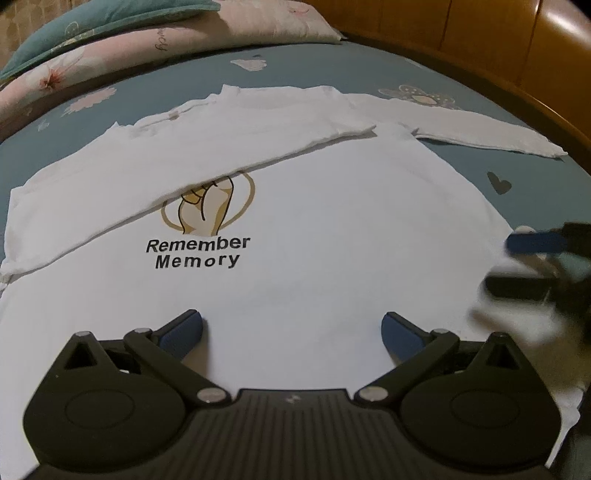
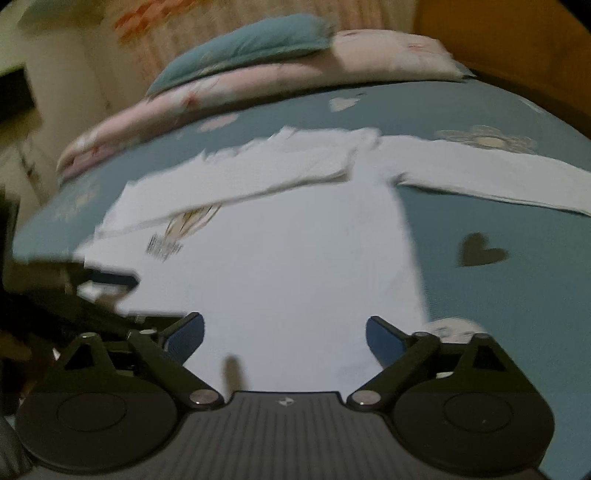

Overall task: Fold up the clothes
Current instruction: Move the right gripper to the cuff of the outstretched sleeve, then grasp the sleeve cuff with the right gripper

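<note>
A white long-sleeved shirt [image 1: 332, 229] with a "Remember Memory" print [image 1: 197, 253] lies flat on the blue bed sheet [image 1: 535, 177]. One sleeve [image 1: 207, 147] is folded across the chest and covers the top of the print. The other sleeve [image 1: 480, 129] stretches out to the right. My left gripper [image 1: 291, 325] hovers open over the shirt's lower middle, with nothing between its fingers. My right gripper [image 2: 284, 328] is open over the shirt's lower right part [image 2: 295, 277], near its side edge. It also appears blurred at the right of the left wrist view as the right gripper [image 1: 517, 264].
A teal pillow [image 1: 92, 26] and a pink floral quilt [image 1: 184, 40] lie at the far end of the bed. A wooden bed frame [image 1: 498, 40] curves along the right side. Bare sheet with a dark heart mark [image 2: 480, 254] lies right of the shirt.
</note>
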The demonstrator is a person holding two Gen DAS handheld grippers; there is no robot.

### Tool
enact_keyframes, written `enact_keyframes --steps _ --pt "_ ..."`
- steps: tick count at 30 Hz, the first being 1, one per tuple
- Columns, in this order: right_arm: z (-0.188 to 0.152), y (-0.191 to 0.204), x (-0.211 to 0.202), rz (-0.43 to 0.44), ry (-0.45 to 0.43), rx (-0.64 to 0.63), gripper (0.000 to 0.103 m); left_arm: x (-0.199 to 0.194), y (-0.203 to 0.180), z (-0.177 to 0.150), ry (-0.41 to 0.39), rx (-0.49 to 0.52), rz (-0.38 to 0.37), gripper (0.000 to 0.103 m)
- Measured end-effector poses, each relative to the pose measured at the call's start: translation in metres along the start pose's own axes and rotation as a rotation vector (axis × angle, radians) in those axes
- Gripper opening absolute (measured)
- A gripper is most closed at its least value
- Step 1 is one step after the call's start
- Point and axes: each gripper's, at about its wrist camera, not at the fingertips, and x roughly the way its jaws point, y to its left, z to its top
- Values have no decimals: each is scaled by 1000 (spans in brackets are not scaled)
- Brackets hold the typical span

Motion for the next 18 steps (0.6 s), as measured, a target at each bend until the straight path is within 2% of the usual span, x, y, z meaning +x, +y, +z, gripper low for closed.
enact_keyframes --steps 2,6,11,15,18 --pt "9 -24 -13 5 -23 68 86 1 0 4 25 -2 -1 102" --pt "29 -83 -41 -37 -78 171 73 1 -1 12 63 -6 5 102" --pt "46 -177 -78 -143 -170 325 68 -10 -5 16 19 12 43 102" --pt "40 -262 -92 -218 -232 536 59 -12 -11 21 11 9 18 102" --pt "23 -319 -98 -207 -293 731 58 -11 -19 26 4 18 -6 102"
